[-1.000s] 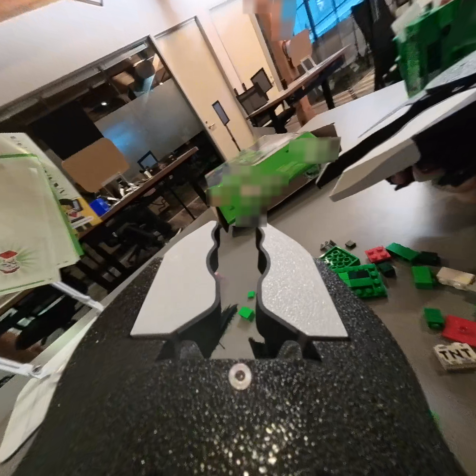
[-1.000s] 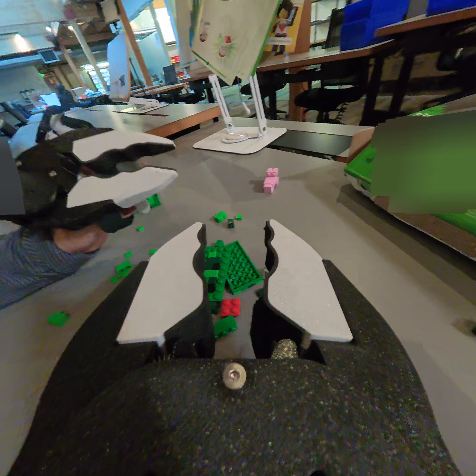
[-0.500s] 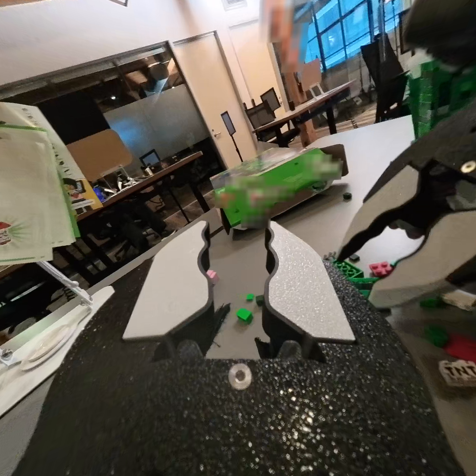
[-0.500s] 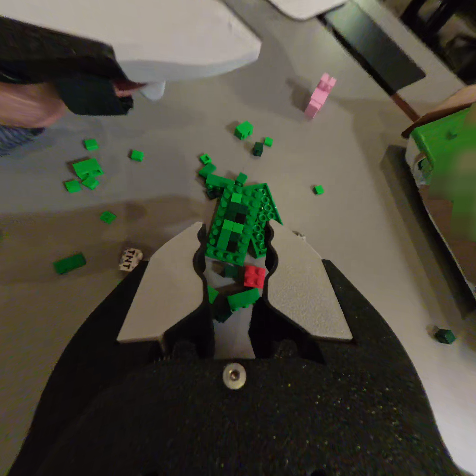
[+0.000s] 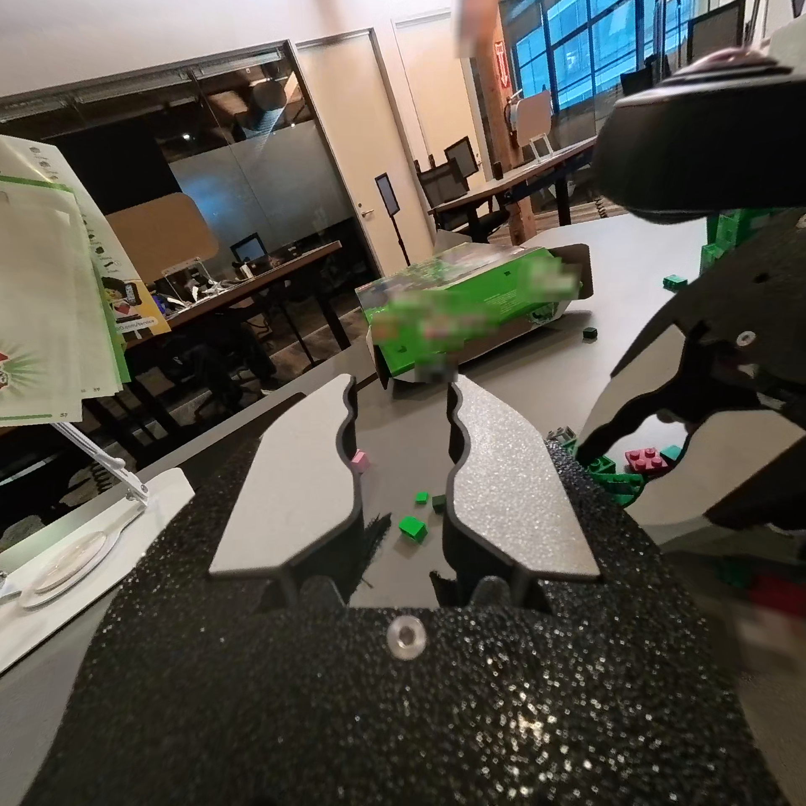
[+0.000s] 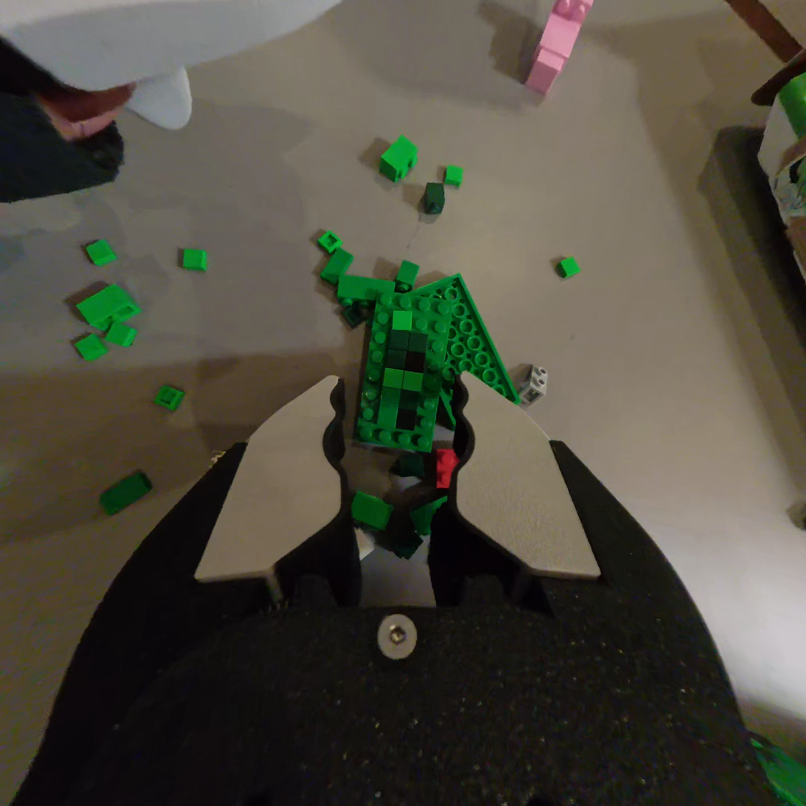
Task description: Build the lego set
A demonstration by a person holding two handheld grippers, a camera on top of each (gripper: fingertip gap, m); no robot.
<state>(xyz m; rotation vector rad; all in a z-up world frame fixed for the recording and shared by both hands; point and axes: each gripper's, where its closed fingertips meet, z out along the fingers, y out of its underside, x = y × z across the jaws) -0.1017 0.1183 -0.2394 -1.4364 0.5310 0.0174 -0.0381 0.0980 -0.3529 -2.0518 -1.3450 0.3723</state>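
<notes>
A green stud plate assembly (image 6: 403, 375) with dark and light tiles lies on the grey table (image 6: 610, 392), partly on a green wedge plate (image 6: 477, 344). My right gripper (image 6: 399, 384) points down over it, open, with its fingertips on either side of the assembly's near end. A red brick (image 6: 445, 466) and green bricks (image 6: 370, 510) lie between its fingers. My left gripper (image 5: 399, 392) is open and empty, low over the table, with small green bricks (image 5: 412, 530) in front of it. The right gripper (image 5: 654, 414) shows on the right in the left wrist view.
Loose green bricks (image 6: 107, 305) are scattered to the left. A pink figure (image 6: 554, 52) and a small grey brick (image 6: 534, 384) lie nearby. A green box (image 5: 471, 314) lies behind. An instruction booklet (image 5: 43, 305) stands on a white stand (image 5: 87, 545) at the left. The gap from one gripper's tips to the other's is roughly 12 cm. The pink figure (image 6: 554, 52) is about equally far from each gripper, around 15 cm.
My right gripper has tilted down and dropped close over the green assembly, which now sits between its fingertips. My left gripper has opened a little wider and turned slightly.
</notes>
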